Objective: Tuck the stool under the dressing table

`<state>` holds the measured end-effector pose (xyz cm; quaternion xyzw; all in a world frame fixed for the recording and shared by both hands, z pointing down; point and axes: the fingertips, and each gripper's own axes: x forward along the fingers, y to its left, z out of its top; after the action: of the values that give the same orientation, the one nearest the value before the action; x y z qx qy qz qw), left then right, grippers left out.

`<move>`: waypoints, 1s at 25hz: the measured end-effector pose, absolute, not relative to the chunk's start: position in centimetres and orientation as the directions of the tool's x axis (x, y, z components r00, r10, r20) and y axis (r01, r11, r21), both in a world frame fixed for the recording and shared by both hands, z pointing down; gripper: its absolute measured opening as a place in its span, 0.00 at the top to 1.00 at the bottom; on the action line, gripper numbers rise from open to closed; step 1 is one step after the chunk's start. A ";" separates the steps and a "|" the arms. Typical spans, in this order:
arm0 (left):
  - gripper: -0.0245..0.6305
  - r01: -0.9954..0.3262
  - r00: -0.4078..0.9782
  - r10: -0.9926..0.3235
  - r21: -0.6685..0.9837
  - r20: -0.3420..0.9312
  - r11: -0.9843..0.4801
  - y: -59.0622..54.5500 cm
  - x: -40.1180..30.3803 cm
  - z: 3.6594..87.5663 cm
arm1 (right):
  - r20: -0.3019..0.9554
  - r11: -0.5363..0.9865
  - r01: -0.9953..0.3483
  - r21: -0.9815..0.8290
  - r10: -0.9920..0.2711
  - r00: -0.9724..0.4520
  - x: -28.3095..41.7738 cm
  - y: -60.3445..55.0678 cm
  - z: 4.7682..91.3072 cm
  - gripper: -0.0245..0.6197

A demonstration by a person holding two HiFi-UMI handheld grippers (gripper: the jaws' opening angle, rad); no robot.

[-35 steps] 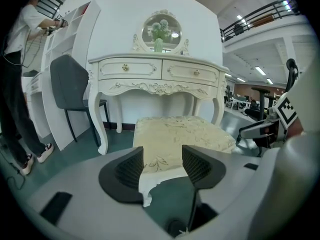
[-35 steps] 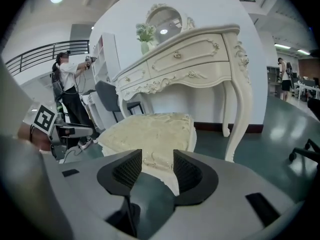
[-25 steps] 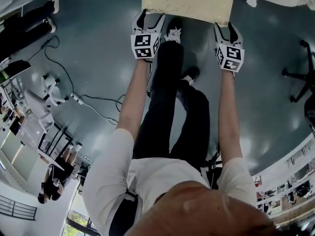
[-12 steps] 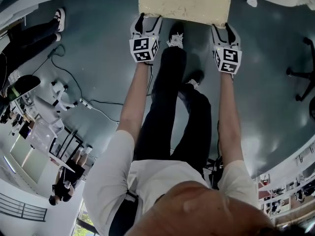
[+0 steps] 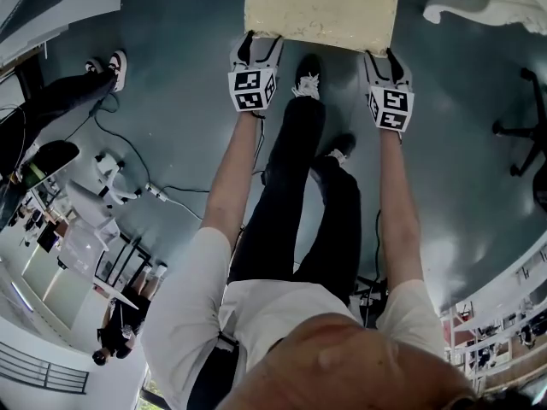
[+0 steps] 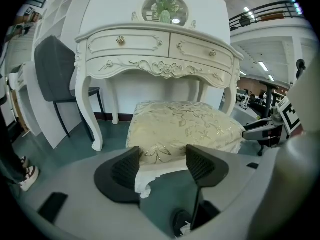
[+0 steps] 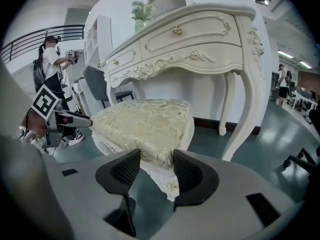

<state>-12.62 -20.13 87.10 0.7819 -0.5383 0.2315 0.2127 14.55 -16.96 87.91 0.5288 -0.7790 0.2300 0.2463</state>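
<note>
The stool (image 5: 320, 7) has a cream floral cushion and a carved white frame. I hold it by its two near corners. My left gripper (image 5: 254, 48) is shut on the near left corner (image 6: 150, 166), my right gripper (image 5: 383, 60) on the near right corner (image 7: 162, 176). The white dressing table (image 6: 155, 49) stands just beyond the stool, with its curved legs, two drawers and the gap under it facing me. In the right gripper view the dressing table (image 7: 190, 39) rises over the stool (image 7: 142, 121). One of its feet (image 5: 453, 8) shows at the top right of the head view.
A grey chair (image 6: 55, 79) stands left of the dressing table by a white wall. An office chair base (image 5: 517, 131) sits at the right. Cables (image 5: 162, 182) trail over the floor on the left, near a standing person (image 5: 68, 92).
Both grippers and the stool have moved forward a little with the person's steps. The dressing table's foot has come further into the head view. The grip is unchanged.
</note>
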 end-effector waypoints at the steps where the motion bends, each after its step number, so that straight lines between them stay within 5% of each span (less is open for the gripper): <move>1: 0.49 -0.938 0.319 -0.738 0.087 0.594 -0.335 -20.6 -12.7 87.1 | 0.630 0.331 -0.938 -0.099 -0.709 -0.317 14.5 -17.3 87.9 0.60; 25: 0.54 -0.910 0.374 -0.665 0.115 0.646 -0.399 -30.3 -14.3 86.8 | 0.693 0.258 -0.962 -0.095 -0.677 -0.250 12.8 -25.3 87.8 0.60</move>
<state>-14.33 -30.26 86.78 0.7949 -0.4953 0.2604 0.2346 12.84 -25.28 87.78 0.5494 -0.7454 0.2634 0.2706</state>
